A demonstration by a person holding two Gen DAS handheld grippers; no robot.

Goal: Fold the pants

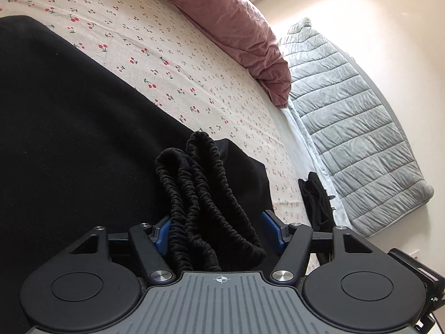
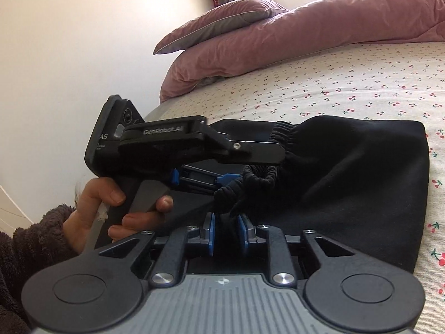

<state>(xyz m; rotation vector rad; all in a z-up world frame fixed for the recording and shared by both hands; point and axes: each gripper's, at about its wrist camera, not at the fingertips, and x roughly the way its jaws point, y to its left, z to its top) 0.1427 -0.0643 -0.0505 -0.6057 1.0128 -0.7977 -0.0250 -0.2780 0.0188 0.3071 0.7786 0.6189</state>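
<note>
In the left wrist view the black pants point(image 1: 69, 139) run off the frame at nine o'clock, and bunched waistband covers the left gripper's point(image 1: 219, 231) pad faces. In the right wrist view the person's sleeve point(image 2: 25, 250) is cut off at eight o'clock, and dark cloth masks whether the right gripper's point(image 2: 226, 236) pads press it.

"GenRobot.AI" stands on the left gripper point(image 2: 230, 176); its back plate shows "AS"
</note>
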